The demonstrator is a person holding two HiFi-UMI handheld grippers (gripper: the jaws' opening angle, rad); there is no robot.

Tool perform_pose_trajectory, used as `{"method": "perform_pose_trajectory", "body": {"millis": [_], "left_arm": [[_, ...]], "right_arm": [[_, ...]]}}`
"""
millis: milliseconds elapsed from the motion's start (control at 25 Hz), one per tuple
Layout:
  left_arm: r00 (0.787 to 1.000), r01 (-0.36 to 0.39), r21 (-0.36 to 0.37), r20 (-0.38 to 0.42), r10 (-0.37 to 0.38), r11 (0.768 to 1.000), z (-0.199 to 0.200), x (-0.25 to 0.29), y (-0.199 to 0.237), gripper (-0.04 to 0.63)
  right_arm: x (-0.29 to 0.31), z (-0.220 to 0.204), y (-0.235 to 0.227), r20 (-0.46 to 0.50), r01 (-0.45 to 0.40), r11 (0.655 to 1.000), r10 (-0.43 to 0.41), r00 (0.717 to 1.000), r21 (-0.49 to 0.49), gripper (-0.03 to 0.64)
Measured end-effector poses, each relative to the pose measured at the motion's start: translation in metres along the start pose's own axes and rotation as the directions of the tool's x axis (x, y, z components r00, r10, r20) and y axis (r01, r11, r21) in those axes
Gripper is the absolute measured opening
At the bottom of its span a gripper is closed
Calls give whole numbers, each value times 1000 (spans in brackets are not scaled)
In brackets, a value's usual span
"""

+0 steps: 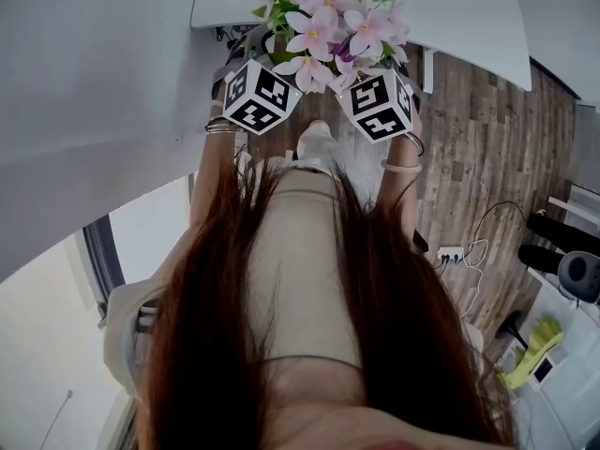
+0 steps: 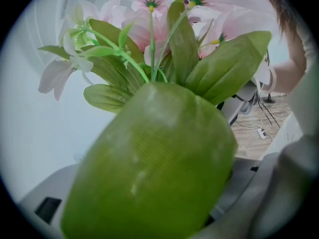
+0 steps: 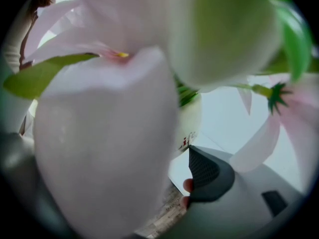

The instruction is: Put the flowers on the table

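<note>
Left gripper [image 1: 261, 95] and right gripper [image 1: 378, 104] flanked the flowers [image 1: 328, 26] by the table [image 1: 450, 7]. A leaf [image 2: 149, 173] and a petal [image 3: 104, 148] hid their jaw tips, so neither grip could be told.

Pink flowers [image 1: 328, 26], green leaves [image 2: 219, 68]; white table [image 1: 459, 17]; brown plank floor [image 1: 487, 148].

Both arms extended forward: left forearm [image 1: 214, 172] and right forearm [image 1: 398, 195] run roughly parallel. Left gripper [image 1: 255, 82] and right gripper [image 1: 382, 97] are held side by side, near each other. Jaw spacing of either gripper is screened and cannot be read.
</note>
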State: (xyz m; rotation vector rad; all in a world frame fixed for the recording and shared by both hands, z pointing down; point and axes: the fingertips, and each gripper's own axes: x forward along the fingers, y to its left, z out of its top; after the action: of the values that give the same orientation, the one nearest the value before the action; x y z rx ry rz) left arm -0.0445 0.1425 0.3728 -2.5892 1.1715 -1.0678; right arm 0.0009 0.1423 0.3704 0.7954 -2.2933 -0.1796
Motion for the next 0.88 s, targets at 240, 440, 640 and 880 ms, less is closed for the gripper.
{"method": "perform_pose_trajectory", "body": {"millis": [240,440,640,880], "left_arm": [[1000,-6,-10,-11,6,1000,4,21,9,365],[1000,-14,-17,-21,14,1000,4,37,13,365],[999,-24,-24,-36,23,999,11,52,20,365],[998,-42,-28,-56,41,999,22,73,23,365]], "right_arm": [[13,-6,-19,3,-17,1000,17,1000,-1,385],[23,-14,-31,5,-29,1000,29,1000,-5,385],[29,-18,-48,14,-46,999,46,999,-8,385],[34,-28,-70,26,-64,998,65,998,-16,385]]}}
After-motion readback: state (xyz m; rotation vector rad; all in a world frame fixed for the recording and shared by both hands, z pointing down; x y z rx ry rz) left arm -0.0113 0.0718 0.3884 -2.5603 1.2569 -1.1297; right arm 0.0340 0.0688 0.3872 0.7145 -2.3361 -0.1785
